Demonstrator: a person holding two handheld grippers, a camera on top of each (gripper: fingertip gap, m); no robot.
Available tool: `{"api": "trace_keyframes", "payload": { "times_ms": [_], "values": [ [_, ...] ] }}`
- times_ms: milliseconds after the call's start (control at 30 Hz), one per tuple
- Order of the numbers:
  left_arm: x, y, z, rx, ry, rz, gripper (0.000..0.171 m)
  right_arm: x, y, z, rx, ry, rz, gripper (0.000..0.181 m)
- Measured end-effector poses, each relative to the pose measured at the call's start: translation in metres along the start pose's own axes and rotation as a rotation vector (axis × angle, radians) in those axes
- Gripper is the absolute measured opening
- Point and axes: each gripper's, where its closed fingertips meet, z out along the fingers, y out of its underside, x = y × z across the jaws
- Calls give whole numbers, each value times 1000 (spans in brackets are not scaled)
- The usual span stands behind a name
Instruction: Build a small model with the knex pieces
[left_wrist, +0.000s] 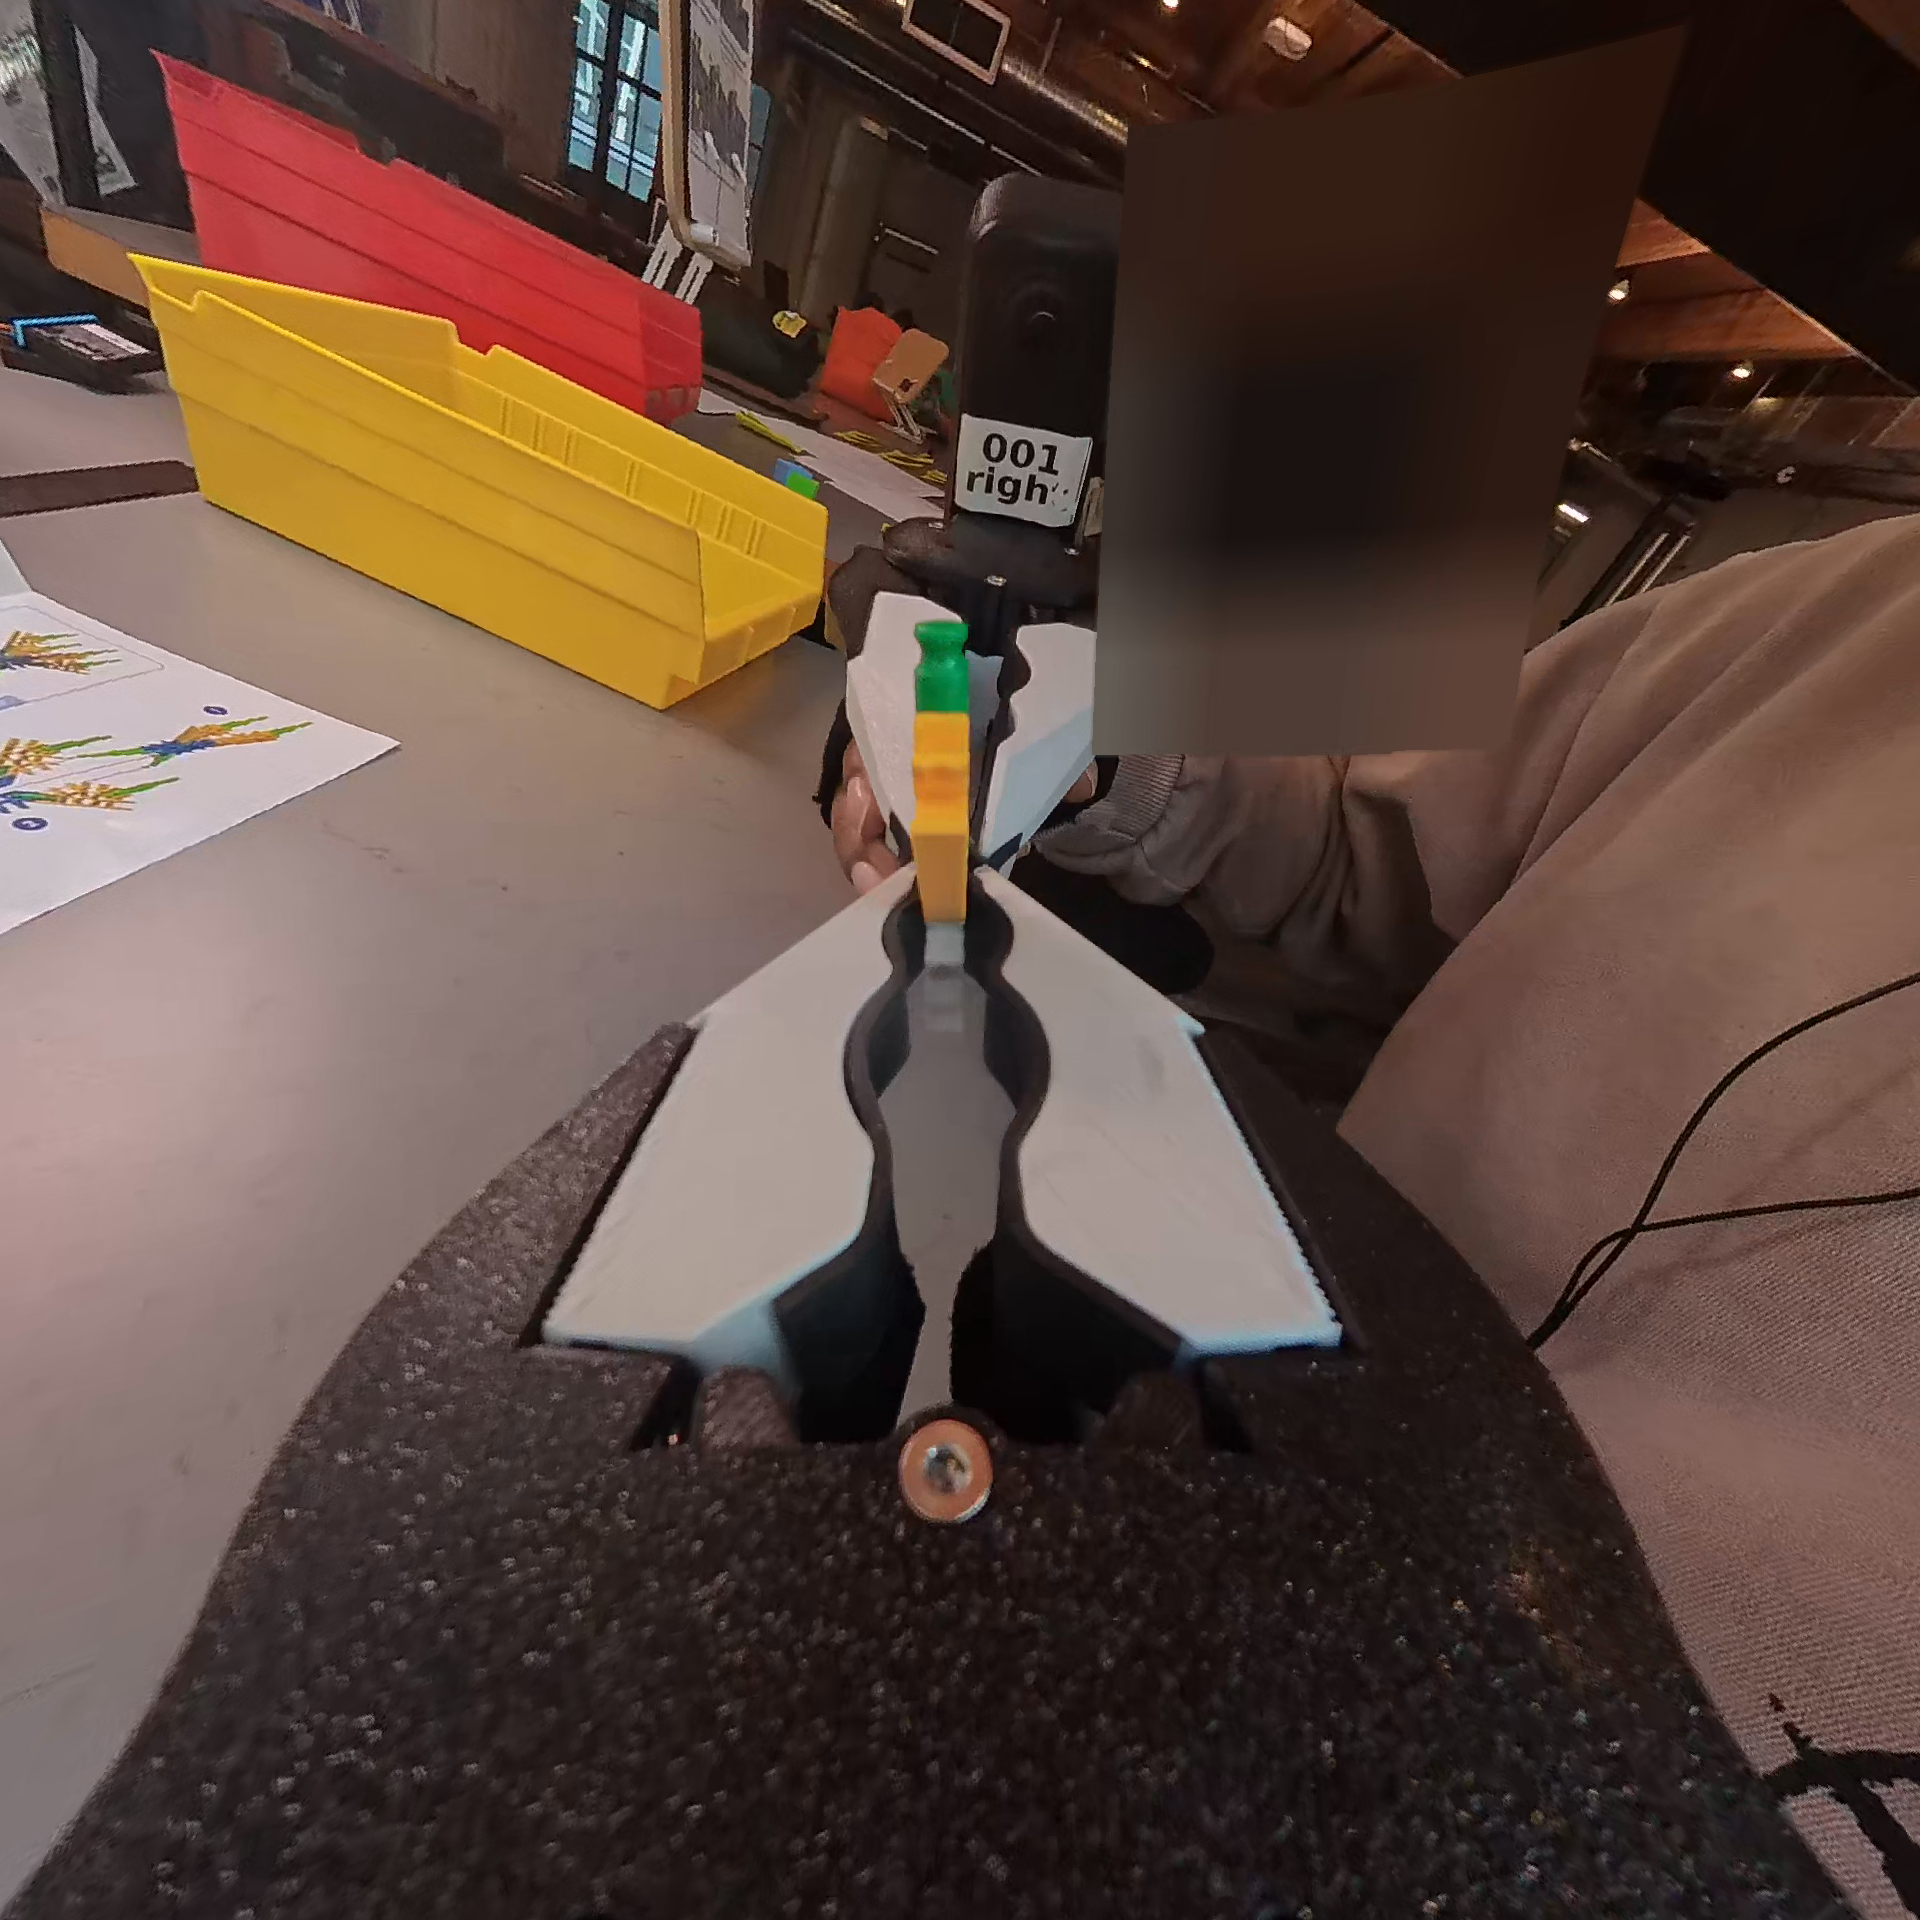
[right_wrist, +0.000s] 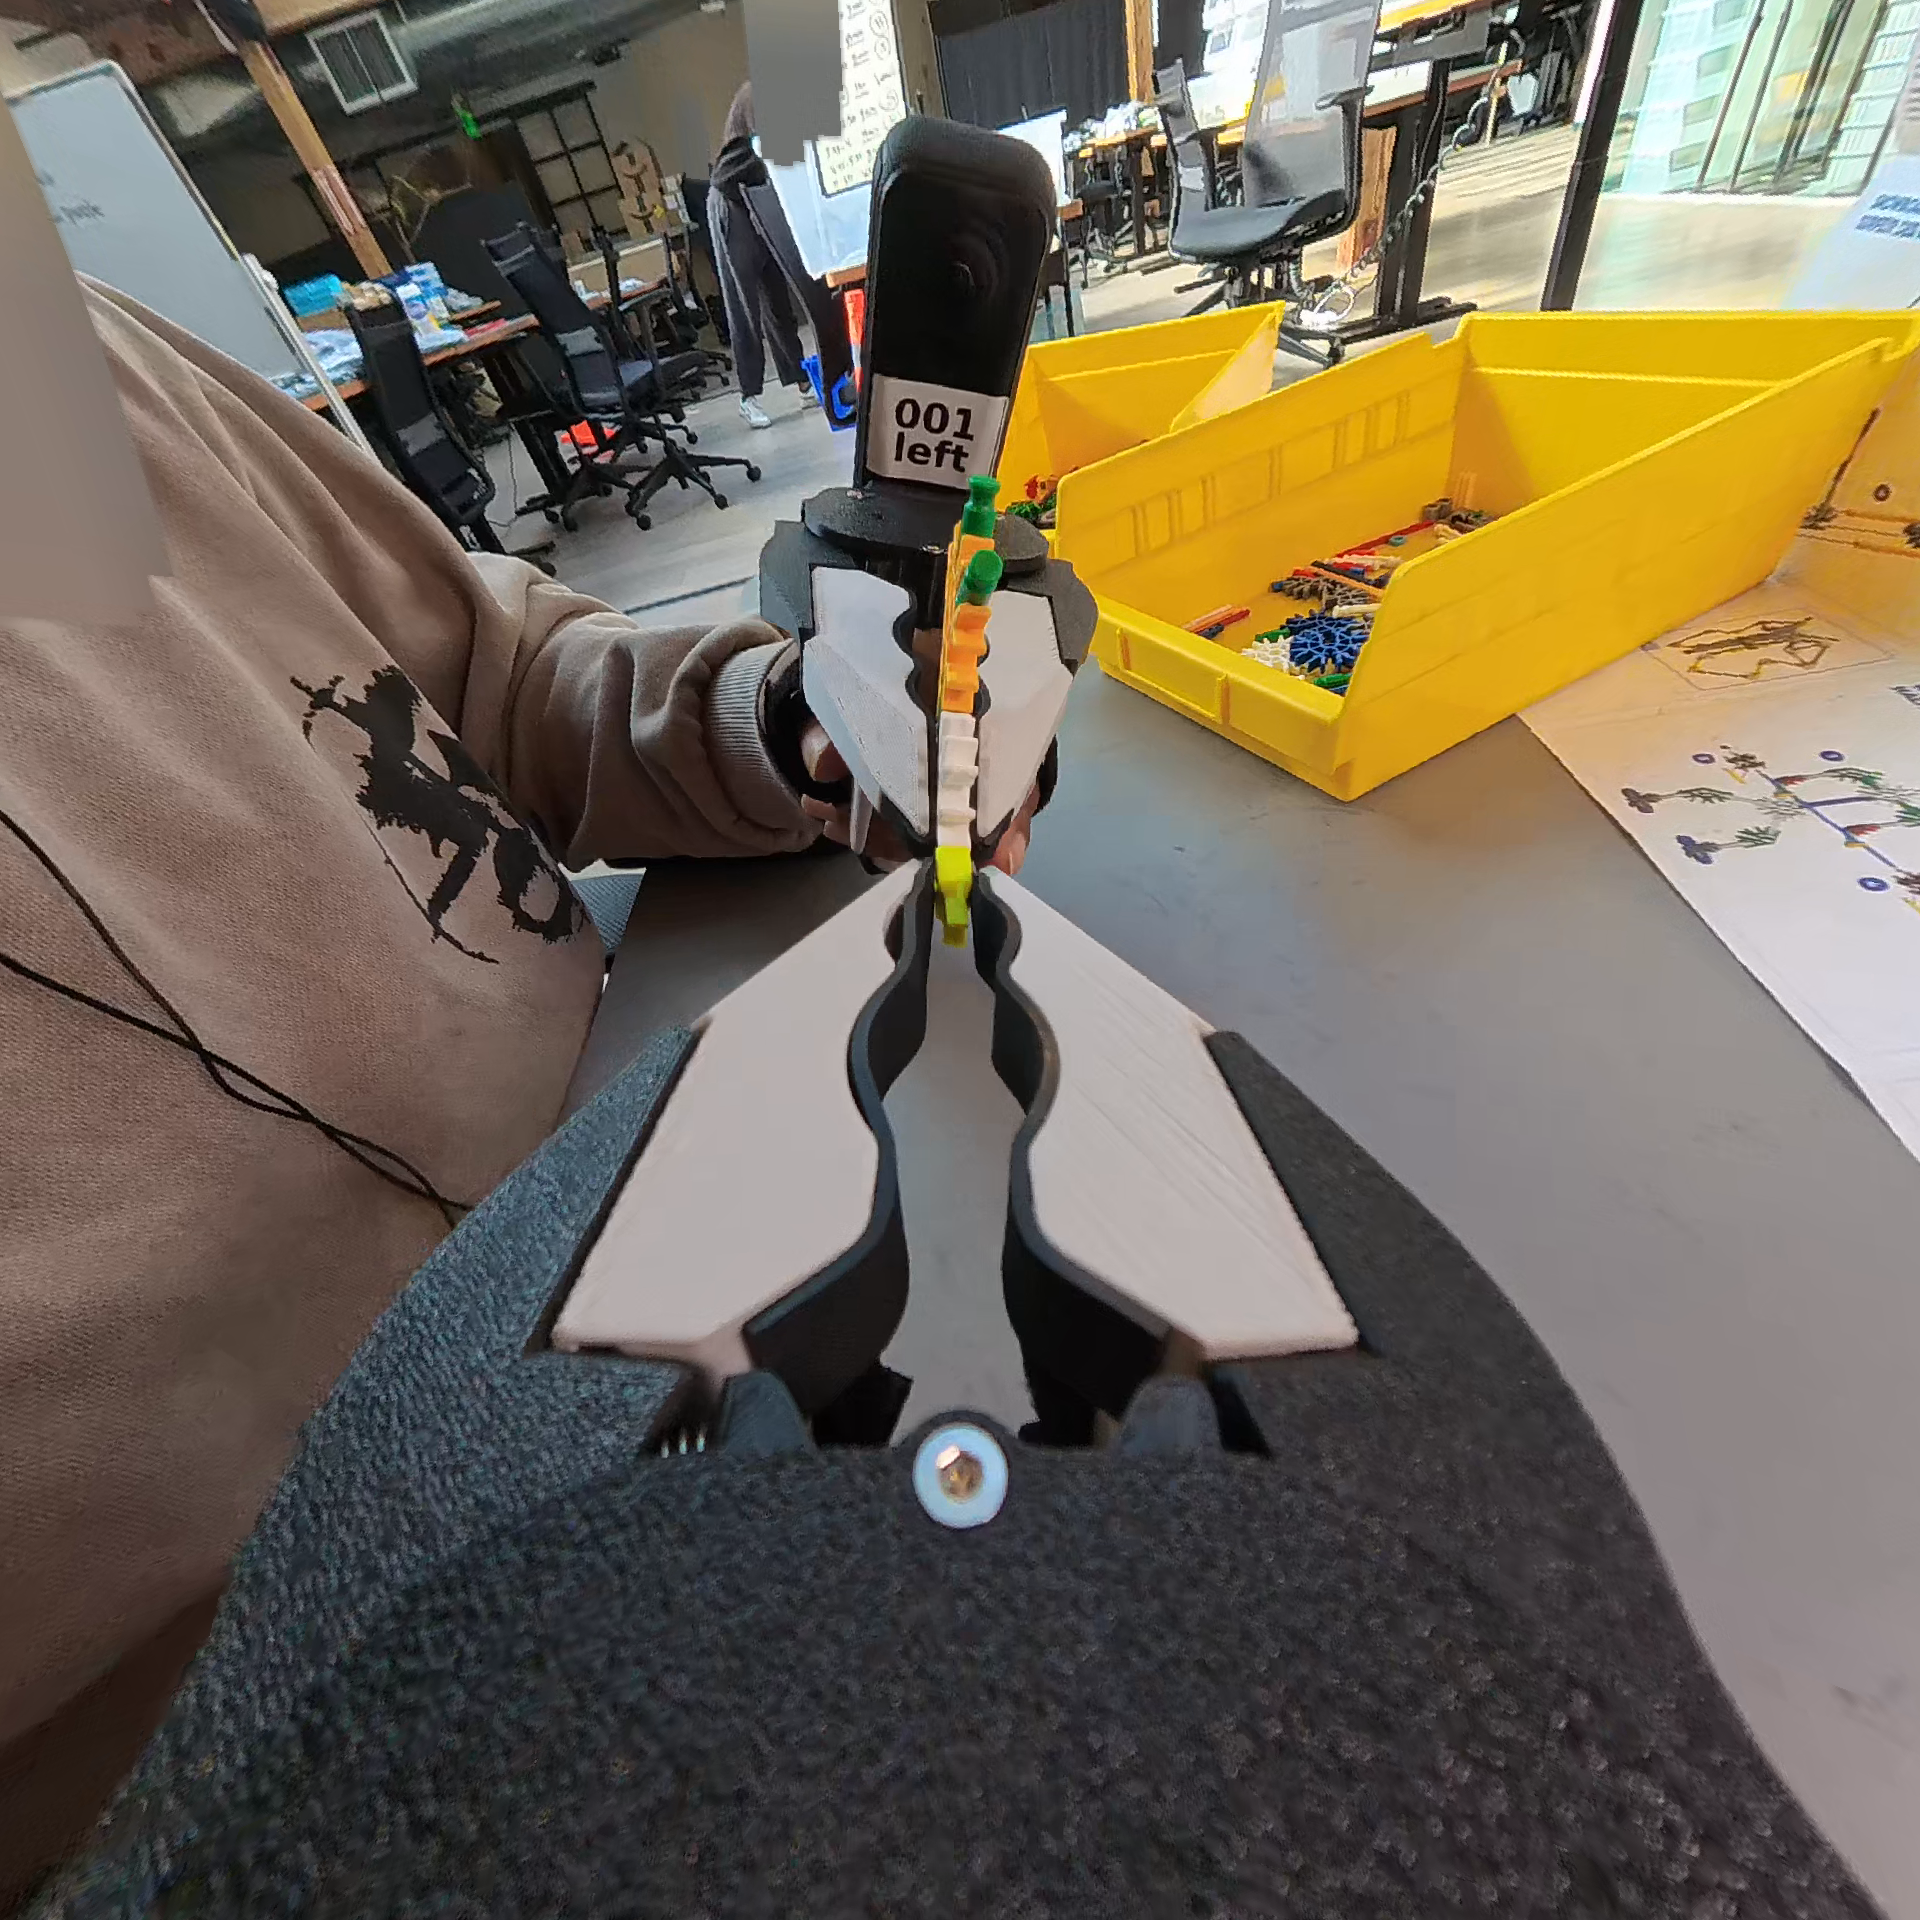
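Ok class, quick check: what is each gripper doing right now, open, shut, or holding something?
Left gripper: fingers shut on one end of the rod assembly.
Right gripper: fingers shut on the assembly's other, yellow-green end.

- The two grippers meet tip to tip above the worktop (left_wrist: 436, 1039), bridged by a thin chain of small plastic pieces (right_wrist: 961, 727); there is no room to pass between them.
- On the near side, the person's beige sweatshirt (left_wrist: 1662, 1039) and sleeve (right_wrist: 623, 707) close off the space.
- In the left wrist view, bare grey surface lies open up to a printed sheet (left_wrist: 156, 748), a yellow bin (left_wrist: 468, 468) and a red bin (left_wrist: 416, 249) behind it.
- In the right wrist view, a yellow parts bin (right_wrist: 1403, 582) and a paper sheet (right_wrist: 1766, 810) bound an open strip.
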Motion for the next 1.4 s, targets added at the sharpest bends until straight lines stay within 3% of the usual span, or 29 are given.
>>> {"api": "trace_keyframes", "payload": {
  "times_ms": [333,567,867,1133,1400],
  "values": [
    [-8,5,-3,-68,-72,83,7,8,4,-2,-31,50,6,5],
    [-25,4,-2,-46,-197,101,6,27,5,-1,-8,188,0,7],
    [-9,5,1,-29,-79,5,5,11,4,-11,3,15,84,5],
    [-10,18,10,-55,-42,-110,8,9,20,-11,-15,-19,237,5],
    [-15,33,16,-135,-63,-120,5,9,37,-4,-81,-1,225,5]
  ]
}}
